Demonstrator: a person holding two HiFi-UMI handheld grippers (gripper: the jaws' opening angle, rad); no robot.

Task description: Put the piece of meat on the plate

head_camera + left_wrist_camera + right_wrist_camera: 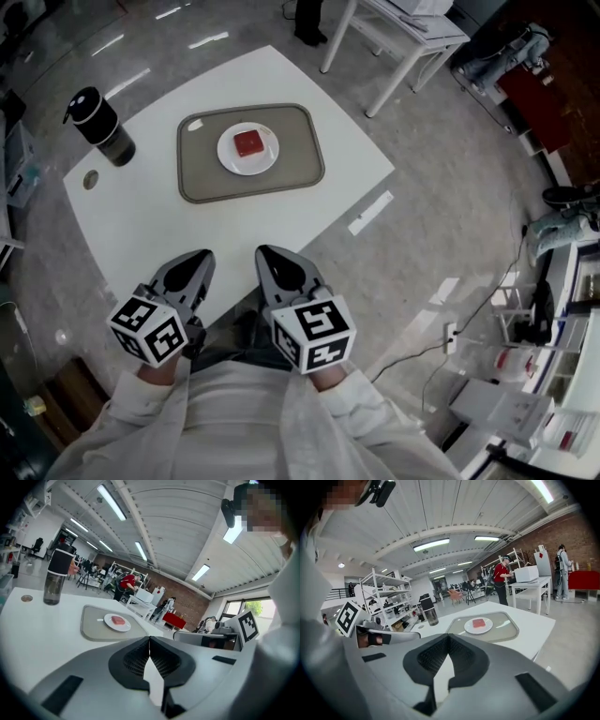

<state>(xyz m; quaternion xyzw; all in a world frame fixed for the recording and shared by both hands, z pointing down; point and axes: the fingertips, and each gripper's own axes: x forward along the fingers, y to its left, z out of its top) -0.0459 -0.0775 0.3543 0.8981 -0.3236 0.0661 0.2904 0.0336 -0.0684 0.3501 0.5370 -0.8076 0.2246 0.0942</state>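
Piece of meat (pixel 248 143) sits on the plate (pixel 229 161) at upper centre; left tongs (pixel 201 257) and right tongs (pixel 266 254), lower centre, both clenched empty

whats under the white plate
The plate rests on a grey tray, which lies on the white table. The piece of meat sits on top. The tray surface directly beneath the plate is covered.

White table (pixel 169 234) with 3 things resting directly on it: 1 grey rounded tray (pixel 202 161) near its middle, 1 dark upright bottle (pixel 101 127) near a corner, 1 small round disc (pixel 90 179) near the bottle.
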